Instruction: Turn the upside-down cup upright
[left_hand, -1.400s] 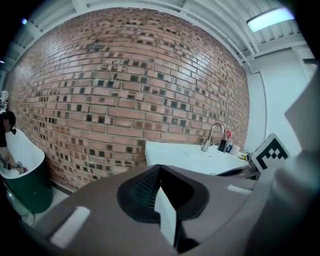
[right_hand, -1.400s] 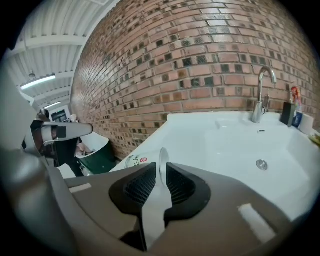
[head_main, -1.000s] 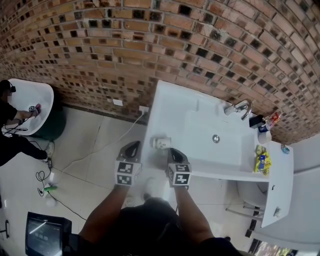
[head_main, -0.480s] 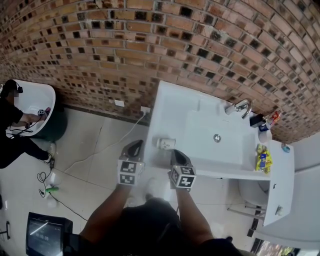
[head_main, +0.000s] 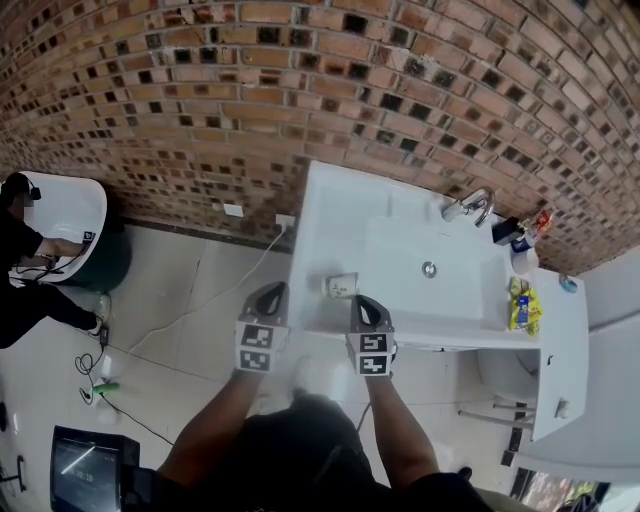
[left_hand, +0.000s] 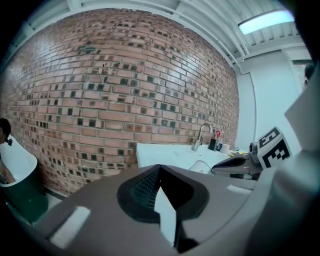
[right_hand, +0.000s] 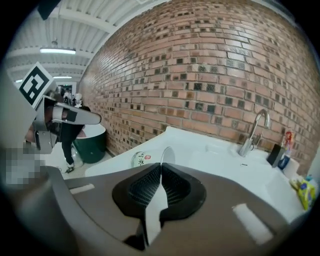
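Hovering my left gripper (head_main: 268, 296) and right gripper (head_main: 365, 305) before the white counter (head_main: 330, 215), I am logging both jaw pairs pressed together, gripping nothing. Paper cup (head_main: 341, 286) is lying on its side on the counter, left of the sink basin (head_main: 440, 245), just beyond the right gripper.

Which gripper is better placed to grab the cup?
Probably the right gripper: the cup lies just beyond its shut jaws. The left gripper, also shut, hangs beside the counter, cup off to its side.
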